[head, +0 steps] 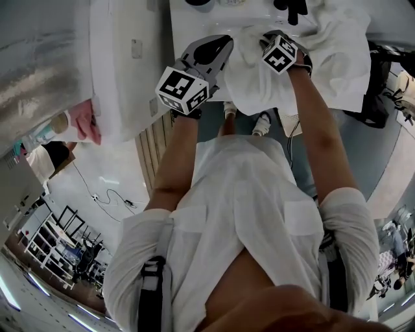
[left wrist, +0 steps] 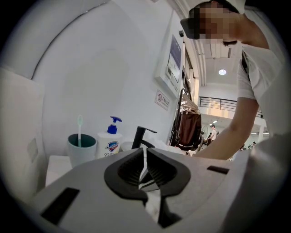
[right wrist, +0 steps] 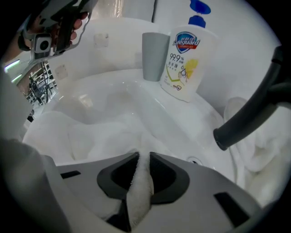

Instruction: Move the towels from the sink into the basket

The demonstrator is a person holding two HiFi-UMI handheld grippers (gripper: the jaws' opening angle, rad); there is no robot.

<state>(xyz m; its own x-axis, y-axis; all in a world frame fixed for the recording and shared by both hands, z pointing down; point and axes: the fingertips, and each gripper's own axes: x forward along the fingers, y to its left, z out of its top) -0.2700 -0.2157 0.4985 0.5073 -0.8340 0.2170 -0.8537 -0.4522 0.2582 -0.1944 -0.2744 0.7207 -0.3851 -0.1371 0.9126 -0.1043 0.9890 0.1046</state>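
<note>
A large white towel (head: 337, 58) hangs from the sink (head: 194, 19) over its front edge. My right gripper (head: 267, 39) reaches into the basin (right wrist: 113, 86), and in the right gripper view it (right wrist: 142, 166) is shut on a raised fold of the towel (right wrist: 86, 136). My left gripper (head: 225, 44) is at the towel's left edge. In its own view the jaws (left wrist: 145, 166) are almost together, with a thin strip of white cloth (left wrist: 152, 207) pinched between them. No basket shows in any view.
A black faucet (right wrist: 254, 113) arches over the basin's right side, with more white cloth (right wrist: 263, 154) bunched under it. A soap pump bottle (right wrist: 186, 63) and a grey cup (right wrist: 154, 57) stand on the rim behind. A white cabinet (head: 123, 65) is at the sink's left.
</note>
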